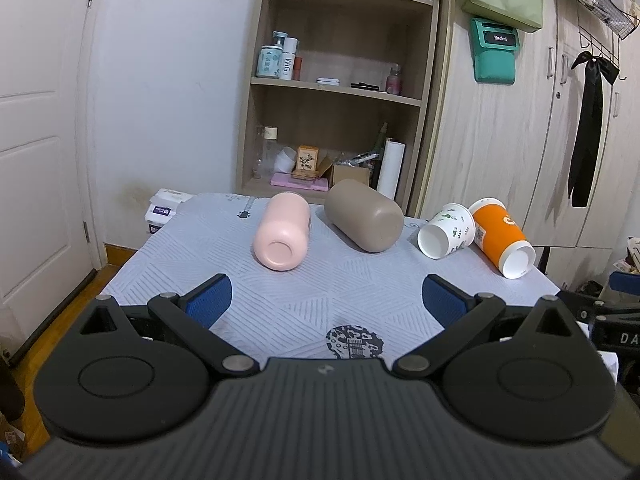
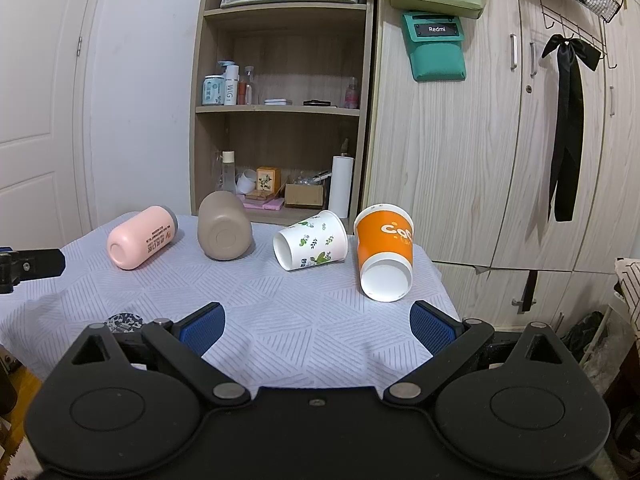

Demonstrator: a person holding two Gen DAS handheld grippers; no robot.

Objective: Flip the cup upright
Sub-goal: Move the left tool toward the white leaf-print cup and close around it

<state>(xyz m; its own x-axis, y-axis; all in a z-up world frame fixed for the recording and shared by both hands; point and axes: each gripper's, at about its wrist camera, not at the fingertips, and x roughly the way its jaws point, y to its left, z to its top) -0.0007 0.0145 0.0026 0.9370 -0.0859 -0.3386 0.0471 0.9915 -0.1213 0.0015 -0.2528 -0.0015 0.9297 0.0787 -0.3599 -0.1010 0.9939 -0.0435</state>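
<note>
Your left claw (image 1: 327, 300) hung spread wide above the near part of the worktop (image 1: 304, 296), gripping nothing, its blue pads (image 1: 210, 300) well apart. Ahead of it and well clear, four cups lay on their sides in a row across the pale patterned cloth. The pink cup (image 1: 283, 236) lay a little left of the claw's centre line, its base turned toward you. The taupe cup (image 1: 363, 215) lay just right of it, the two near but not touching. Further right, the white leaf-print paper cup (image 1: 446, 231) showed its open mouth toward you, and the orange paper cup (image 1: 502, 238) lay against it at the worktop's right edge, base end toward you. Your right claw (image 2: 317, 330) was likewise released and empty, fingers splayed. From its view the orange paper cup (image 2: 385, 252) sat nearest, ahead and slightly right of centre, short of the pads (image 2: 432, 328); the leaf-print cup (image 2: 310, 246) lay ahead and slightly left, with the taupe cup (image 2: 224, 232) and the pink cup (image 2: 142, 237) off to the left.
</note>
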